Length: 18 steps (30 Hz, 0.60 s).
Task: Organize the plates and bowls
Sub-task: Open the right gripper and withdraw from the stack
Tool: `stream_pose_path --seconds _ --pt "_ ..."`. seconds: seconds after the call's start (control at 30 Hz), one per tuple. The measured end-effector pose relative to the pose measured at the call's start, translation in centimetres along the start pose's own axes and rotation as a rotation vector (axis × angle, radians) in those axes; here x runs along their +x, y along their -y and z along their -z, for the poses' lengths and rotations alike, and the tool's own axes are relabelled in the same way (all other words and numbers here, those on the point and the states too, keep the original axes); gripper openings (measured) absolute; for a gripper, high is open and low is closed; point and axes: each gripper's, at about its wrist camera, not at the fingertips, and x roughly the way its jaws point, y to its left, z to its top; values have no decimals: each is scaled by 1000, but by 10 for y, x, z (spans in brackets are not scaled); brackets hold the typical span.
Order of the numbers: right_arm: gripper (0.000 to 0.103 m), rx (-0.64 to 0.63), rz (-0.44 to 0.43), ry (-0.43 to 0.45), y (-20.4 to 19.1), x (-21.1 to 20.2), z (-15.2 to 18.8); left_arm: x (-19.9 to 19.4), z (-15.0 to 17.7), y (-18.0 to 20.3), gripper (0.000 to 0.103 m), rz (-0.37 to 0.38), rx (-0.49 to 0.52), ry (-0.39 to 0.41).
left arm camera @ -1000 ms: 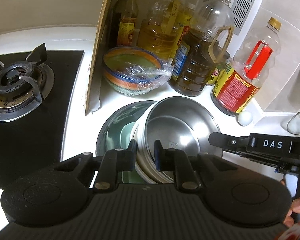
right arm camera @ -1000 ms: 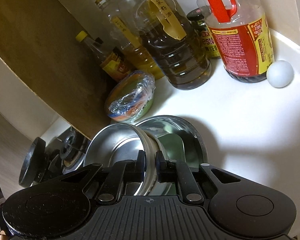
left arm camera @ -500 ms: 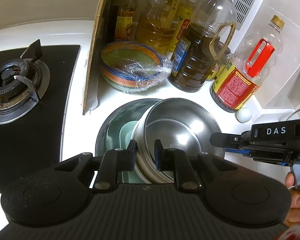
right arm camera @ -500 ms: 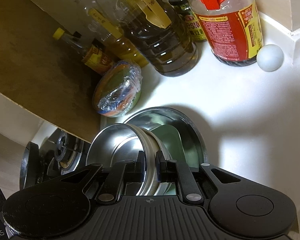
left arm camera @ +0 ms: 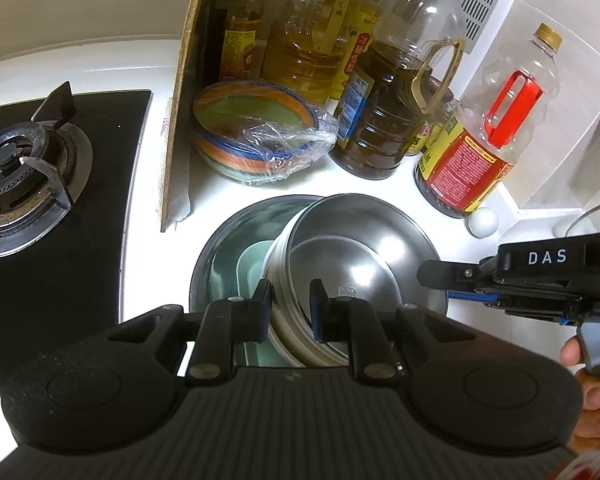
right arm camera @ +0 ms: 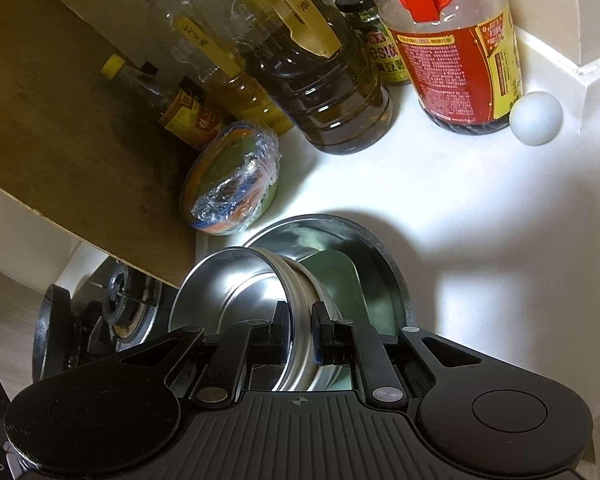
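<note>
A stack of nested steel bowls (left arm camera: 360,264) (right arm camera: 236,288) hangs tilted over a wide steel basin (left arm camera: 220,248) (right arm camera: 380,248) on the white counter. A pale green plate (left arm camera: 252,268) (right arm camera: 340,276) lies inside the basin. My left gripper (left arm camera: 290,304) is shut on the stack's near left rim. My right gripper (right arm camera: 300,320) is shut on the opposite rim, and in the left wrist view the right gripper (left arm camera: 424,276) reaches in from the right. A striped bowl under plastic film (left arm camera: 252,136) (right arm camera: 228,184) stands just behind.
Several oil and sauce bottles (left arm camera: 384,120) (right arm camera: 460,48) crowd the back corner. A wooden board (left arm camera: 180,100) stands on edge between the counter and the gas burner (left arm camera: 16,164). A small white ball (left arm camera: 483,222) (right arm camera: 536,118) rests by the wall ledge. A hand (left arm camera: 592,392) holds the right gripper's handle.
The right gripper has rolled a little, so the scene tilts in its view. Both grippers keep their hold on the bowl stack, which has hardly moved.
</note>
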Motion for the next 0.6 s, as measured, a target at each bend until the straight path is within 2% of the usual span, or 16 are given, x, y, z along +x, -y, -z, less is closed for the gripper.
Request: stream_pose_path --seconds 0.17,0.23,0.3,0.37,0.4,0.5,0.6 --pt "14 -8 6 42 -3 -5 4 -8 0 0 17 -1 29 29" --pt "21 -16 0 76 -4 -11 7 -13 0 0 17 -2 43 48" --pt "41 -20 -17 122 -5 -20 11 -20 1 0 18 -1 60 73" --pt "55 -27 -40 171 -6 -30 17 -29 3 2 20 -11 94 109" --pt "59 -34 -48 197 -6 -35 21 -33 5 3 23 -20 112 131" --pt "61 -70 -33 273 -9 -51 37 -47 13 8 30 -50 186 190" --pt "62 -115 10 333 -10 -64 57 -60 24 9 31 -58 236 219"
